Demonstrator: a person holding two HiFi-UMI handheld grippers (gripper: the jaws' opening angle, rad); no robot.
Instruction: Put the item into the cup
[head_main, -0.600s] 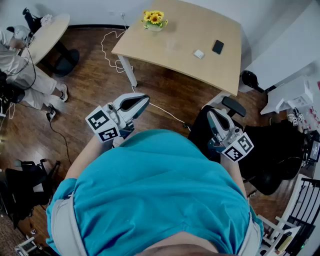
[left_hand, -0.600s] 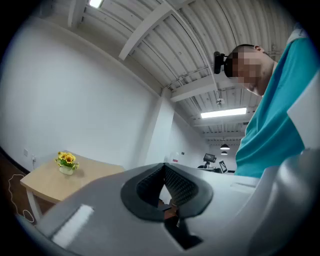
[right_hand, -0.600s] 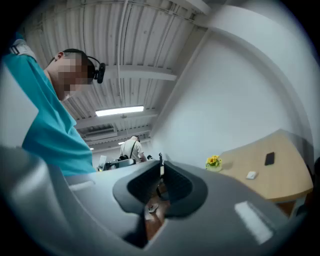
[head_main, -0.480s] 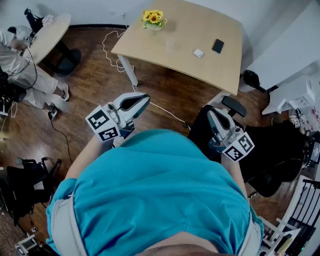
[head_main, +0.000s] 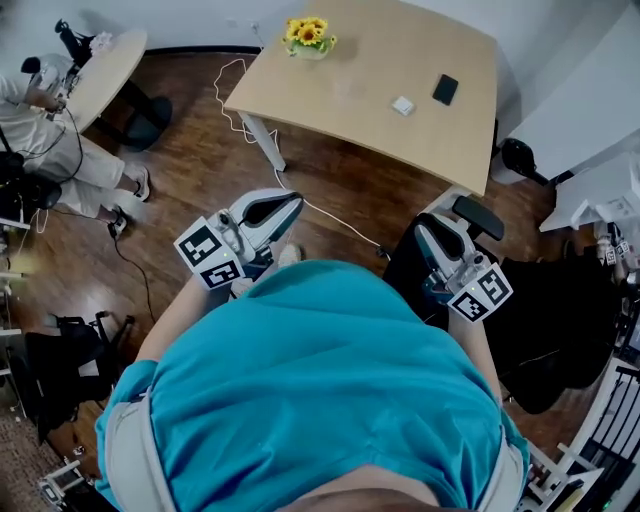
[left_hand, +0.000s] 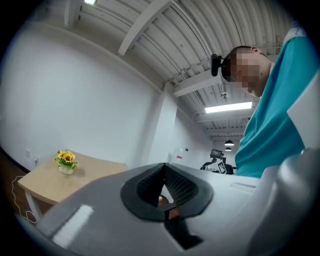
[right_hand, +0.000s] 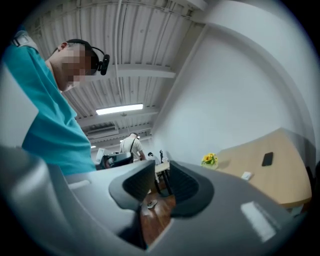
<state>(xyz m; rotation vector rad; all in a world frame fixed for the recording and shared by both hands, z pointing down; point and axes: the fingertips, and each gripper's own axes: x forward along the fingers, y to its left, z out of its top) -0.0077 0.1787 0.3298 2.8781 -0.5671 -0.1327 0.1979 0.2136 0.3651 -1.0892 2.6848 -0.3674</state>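
A light wooden table (head_main: 380, 60) stands ahead of me across the floor. On it lie a small white item (head_main: 403, 105) and a black phone (head_main: 445, 89), and a pot of yellow flowers (head_main: 308, 38) stands at its far left corner. A faint clear shape (head_main: 350, 88) between them may be the cup. My left gripper (head_main: 293, 201) is held level at waist height, far short of the table; its pad tips meet with nothing between them (left_hand: 162, 169). My right gripper (head_main: 424, 229) hovers likewise, with its pads apart and only floor showing through the gap (right_hand: 161, 175).
A white cable (head_main: 330, 220) trails over the wood floor between me and the table. A black office chair (head_main: 470, 215) stands just beyond my right gripper. A seated person (head_main: 60, 170) and a round table (head_main: 100, 70) are at the far left. White furniture (head_main: 600, 190) stands at the right.
The head view has shifted slightly, so the table sits a little further right in the picture. Both grippers keep their places in front of my body.
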